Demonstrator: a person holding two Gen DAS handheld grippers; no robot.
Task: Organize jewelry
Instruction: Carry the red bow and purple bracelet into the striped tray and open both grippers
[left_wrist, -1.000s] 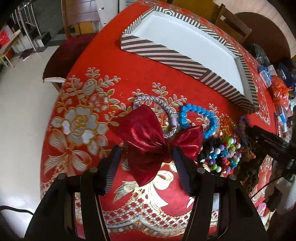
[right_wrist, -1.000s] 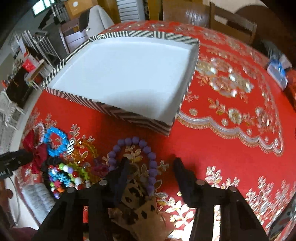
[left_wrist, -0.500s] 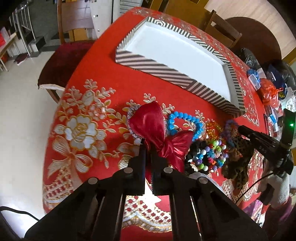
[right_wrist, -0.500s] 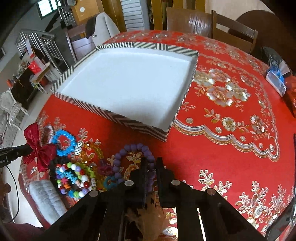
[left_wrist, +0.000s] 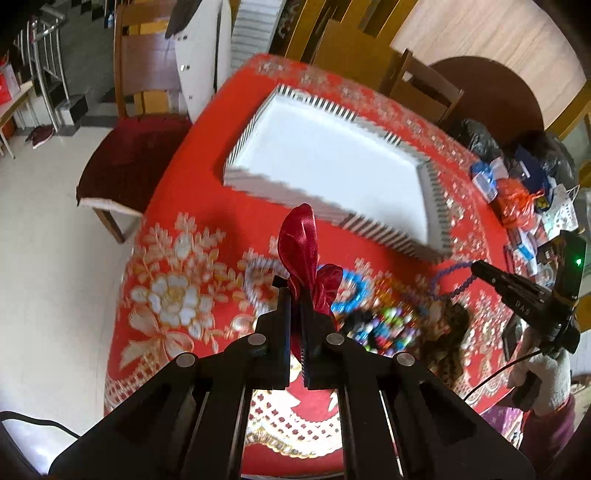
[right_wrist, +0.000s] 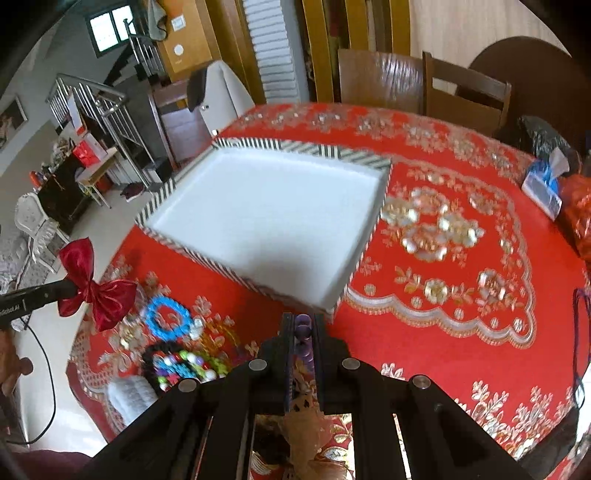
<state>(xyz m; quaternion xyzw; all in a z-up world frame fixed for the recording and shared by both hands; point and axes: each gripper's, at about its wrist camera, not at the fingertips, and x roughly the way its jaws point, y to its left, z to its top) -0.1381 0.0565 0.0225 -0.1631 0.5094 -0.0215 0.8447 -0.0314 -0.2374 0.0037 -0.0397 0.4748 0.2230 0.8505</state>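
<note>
the left hand-held gripper (left_wrist: 295, 295) pinched a red bow (left_wrist: 303, 251) above the worktop (left_wrist: 207, 206); the right hand-held gripper (right_wrist: 303, 328) clamped purple beads (right_wrist: 303, 328).

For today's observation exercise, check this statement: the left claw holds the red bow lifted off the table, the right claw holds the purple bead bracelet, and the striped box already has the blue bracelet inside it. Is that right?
One part is wrong. The striped box has nothing inside; the blue bracelet lies on the red tablecloth, as the right wrist view shows. The left claw does hold the red bow lifted, and the right claw holds the purple bead bracelet.
</note>
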